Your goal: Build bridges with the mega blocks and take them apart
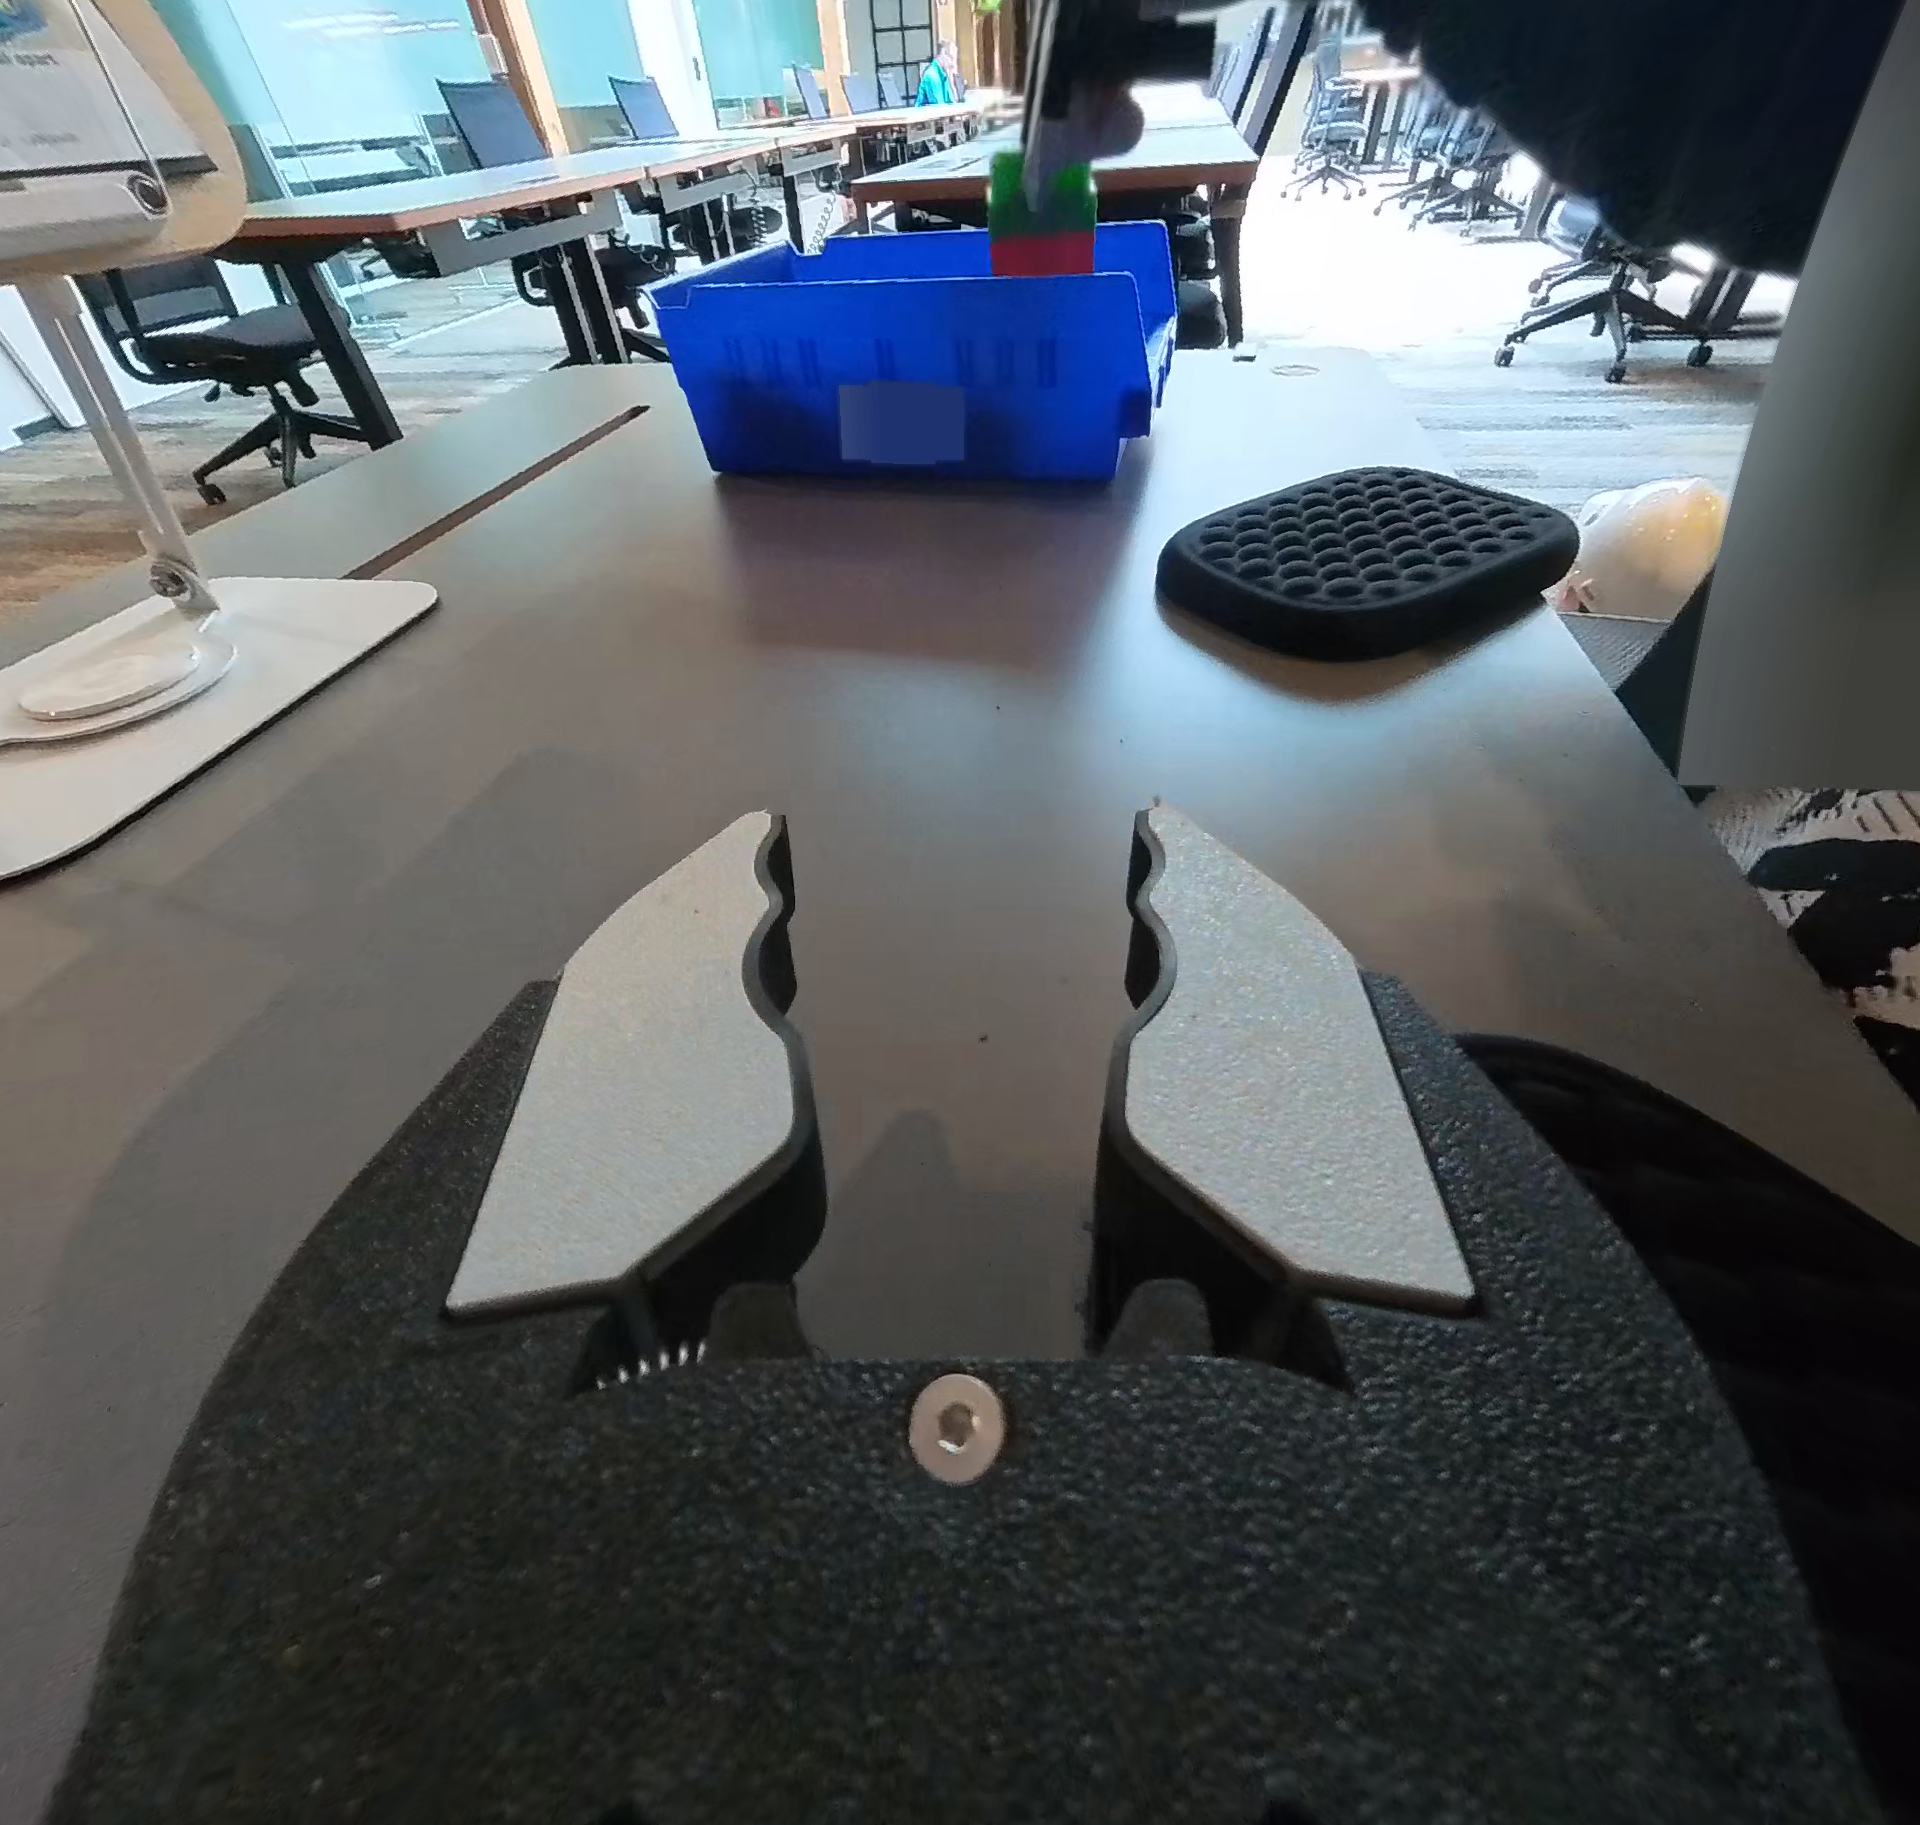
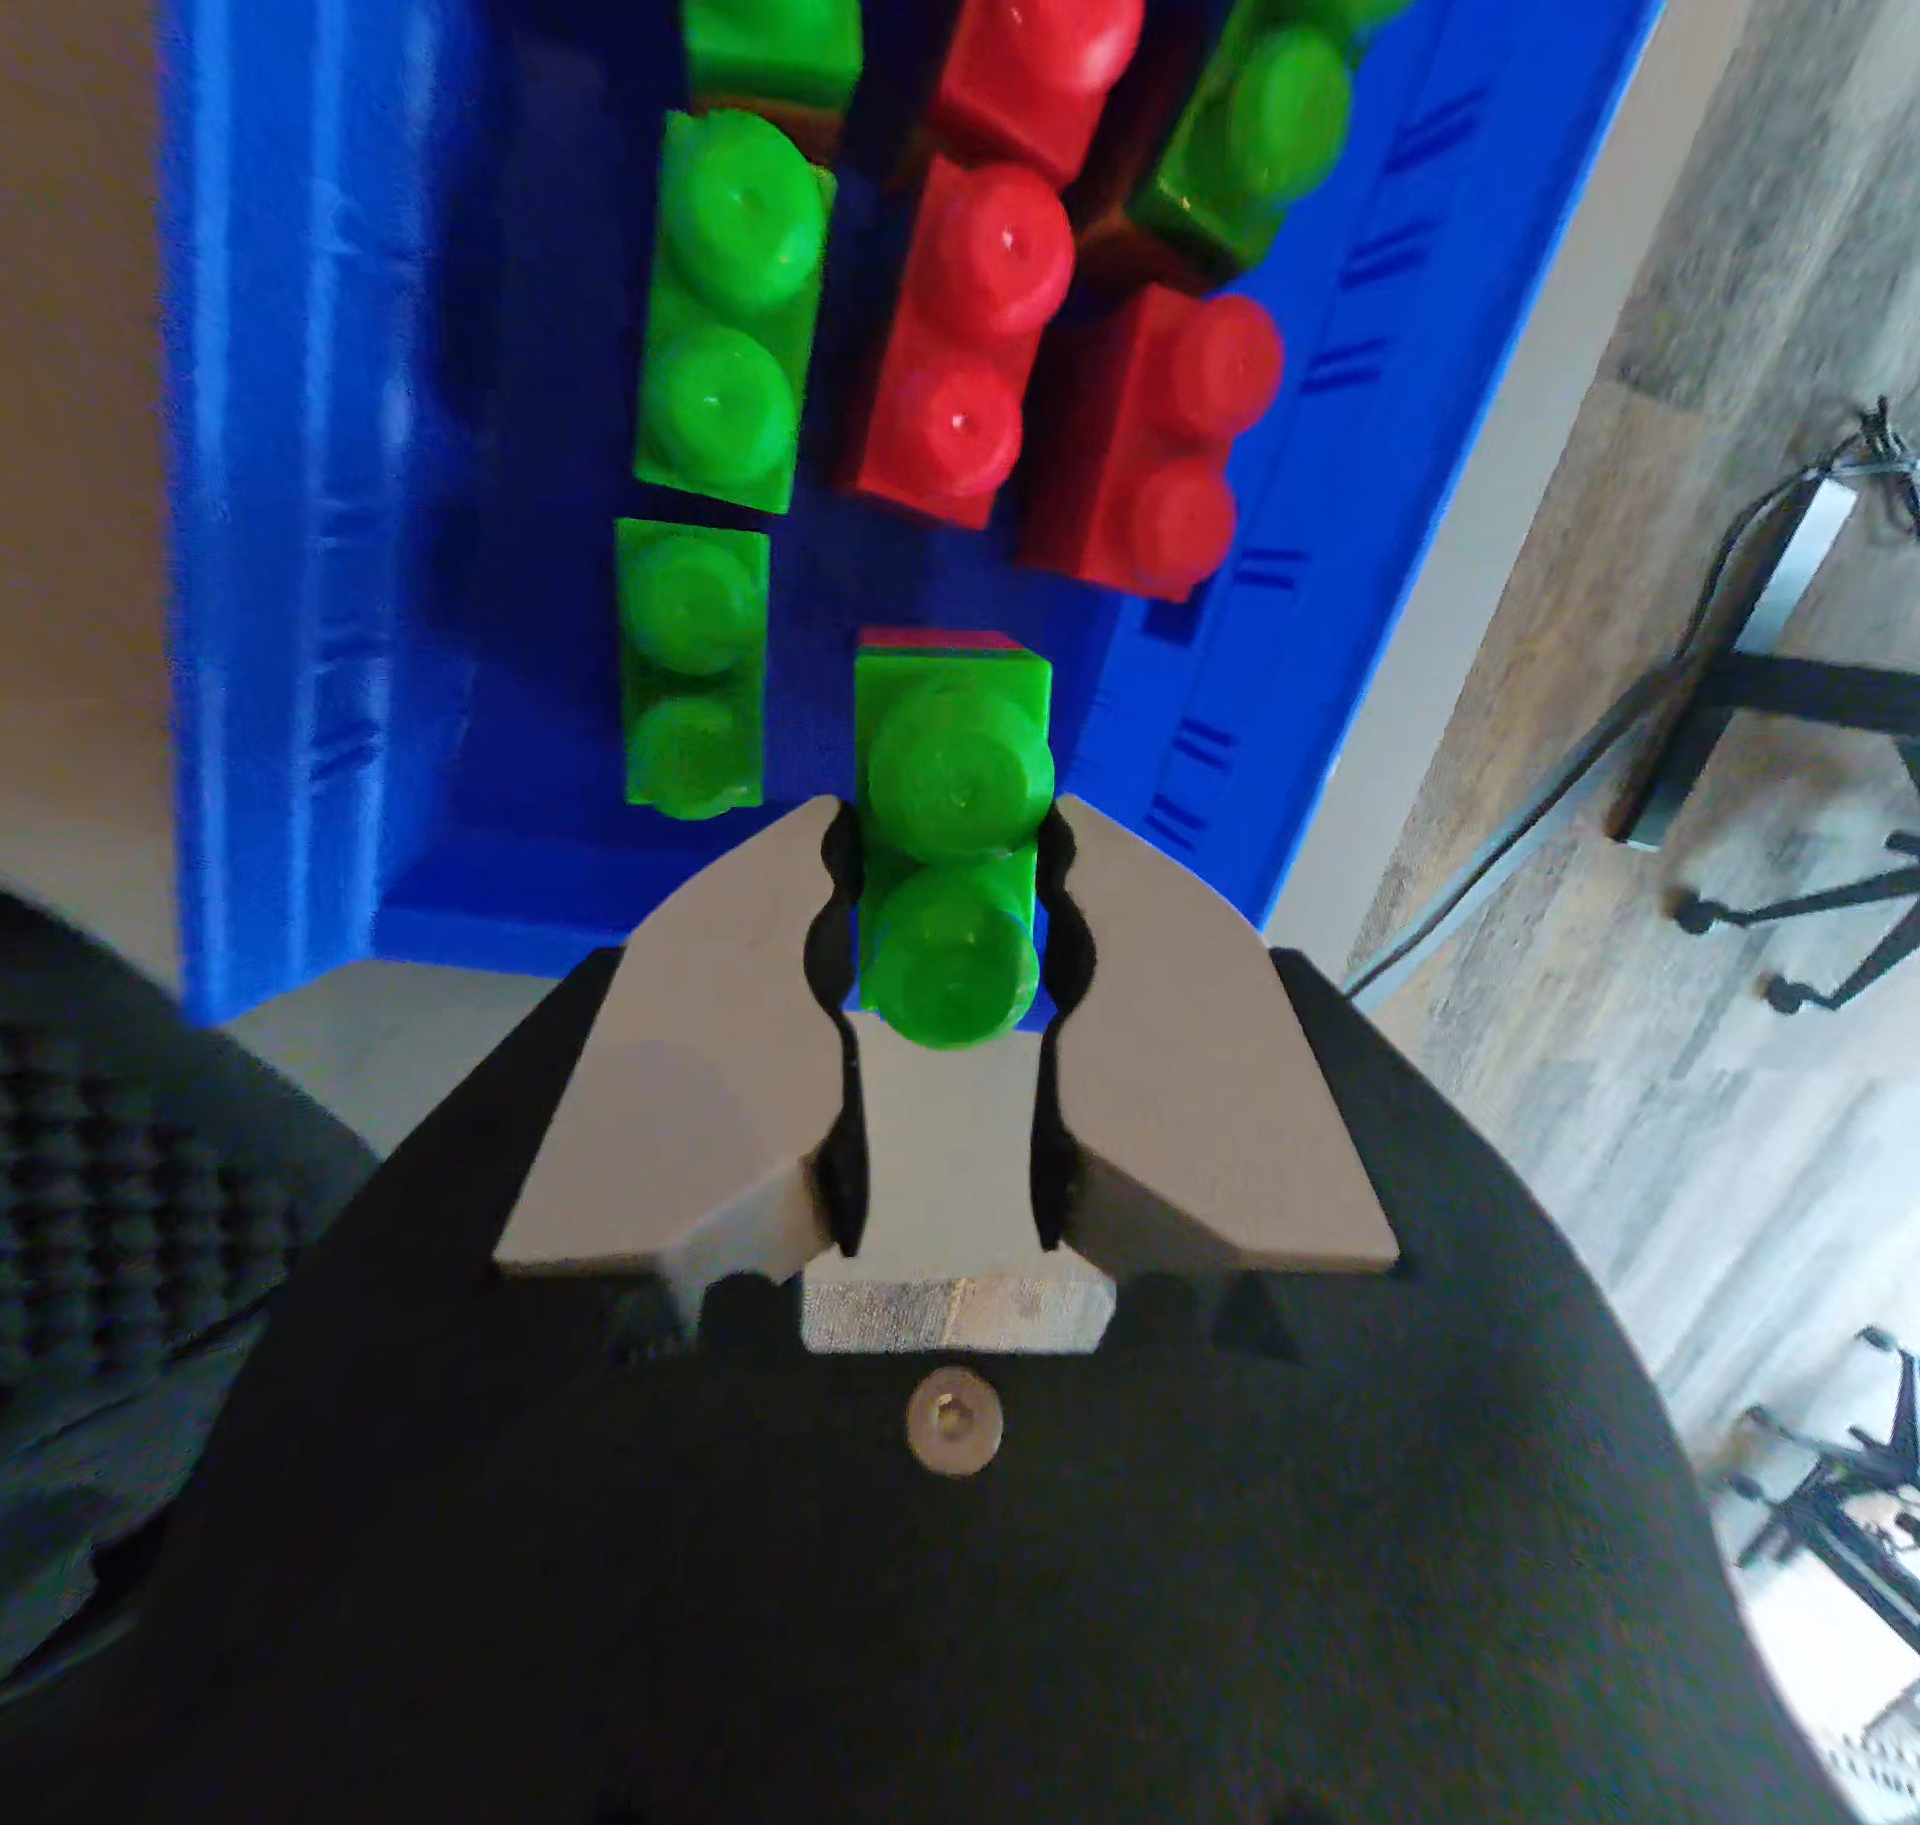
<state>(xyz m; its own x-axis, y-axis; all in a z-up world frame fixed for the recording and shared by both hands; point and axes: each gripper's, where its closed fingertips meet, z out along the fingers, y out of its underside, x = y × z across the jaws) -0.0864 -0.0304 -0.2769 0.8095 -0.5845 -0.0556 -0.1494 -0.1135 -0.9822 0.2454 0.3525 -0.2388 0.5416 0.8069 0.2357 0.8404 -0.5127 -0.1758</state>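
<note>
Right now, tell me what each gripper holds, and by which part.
The right gripper clamps a green block by its long sides, a red block under it. The left gripper holds nothing.

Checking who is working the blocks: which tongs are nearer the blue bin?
Right. The right tongs hang over the blue bin, shut on a green-and-red block stack. The left tongs wait open, well back on the table.

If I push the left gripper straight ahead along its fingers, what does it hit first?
Bare dark tabletop lies ahead of the open left gripper; the first object in line looks like the blue plastic bin, though depth is uncertain.
</note>
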